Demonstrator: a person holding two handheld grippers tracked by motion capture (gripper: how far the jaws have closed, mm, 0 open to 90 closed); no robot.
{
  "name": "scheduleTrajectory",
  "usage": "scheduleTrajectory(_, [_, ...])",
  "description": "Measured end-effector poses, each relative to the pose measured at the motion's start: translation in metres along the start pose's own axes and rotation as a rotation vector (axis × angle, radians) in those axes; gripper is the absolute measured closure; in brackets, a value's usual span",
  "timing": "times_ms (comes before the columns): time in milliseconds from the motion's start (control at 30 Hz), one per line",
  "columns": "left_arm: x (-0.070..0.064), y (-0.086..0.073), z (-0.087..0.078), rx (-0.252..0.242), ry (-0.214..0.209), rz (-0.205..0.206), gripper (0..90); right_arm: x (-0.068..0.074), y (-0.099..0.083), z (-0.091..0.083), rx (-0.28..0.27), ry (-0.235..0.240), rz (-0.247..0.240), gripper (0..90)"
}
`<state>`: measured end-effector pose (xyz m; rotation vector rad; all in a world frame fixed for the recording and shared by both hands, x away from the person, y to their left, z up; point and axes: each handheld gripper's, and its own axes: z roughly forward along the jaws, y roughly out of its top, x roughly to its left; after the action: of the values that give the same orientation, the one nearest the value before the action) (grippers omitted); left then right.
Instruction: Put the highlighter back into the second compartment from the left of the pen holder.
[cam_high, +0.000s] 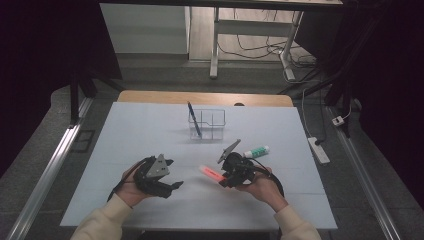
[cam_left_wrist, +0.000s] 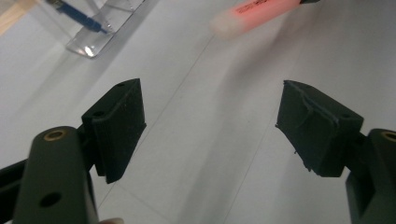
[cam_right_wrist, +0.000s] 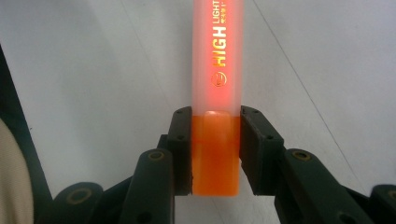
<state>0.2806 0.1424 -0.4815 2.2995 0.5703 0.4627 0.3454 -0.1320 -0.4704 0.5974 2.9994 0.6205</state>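
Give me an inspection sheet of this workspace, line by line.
Surface: white sheet over a wooden table.
Job's things: orange highlighter clamped by its darker end in the right gripper, lifted off the sheet; clear organizer at the far middle, holding a blue pen that leans in its left compartment.
Clutter: white-and-green tube lying beside the right gripper.
Grippers: left gripper open, holding nothing; right shut on the highlighter.
Cables: a black cable loops from each gripper around the hand.
Surroundings: power strip and loose wires on the floor at right; desk legs behind.
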Motion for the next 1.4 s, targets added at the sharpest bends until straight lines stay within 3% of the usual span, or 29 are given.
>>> scheduleTrajectory(500, [0.002, 0.033, 0.028, 0.065, -0.133, 0.107, 26.6, 0.009, 0.010, 0.007, 0.018, 0.043, -0.068, 67.2])
scheduleTrajectory(800, [0.003, 0.043, 0.039, 0.106, -0.194, 0.136, 29.6, 0.014, 0.011, 0.007, 0.017, 0.065, -0.111, 67.2])
scheduleTrajectory(1067, [0.003, 0.045, 0.045, 0.140, -0.258, 0.172, 38.9, 0.020, 0.015, 0.010, 0.007, 0.092, -0.181, 67.1])
scheduleTrajectory(1400, [-0.006, 0.044, 0.054, 0.201, -0.356, 0.260, 54.5, 0.026, 0.019, 0.012, 0.018, 0.118, -0.236, 67.2])
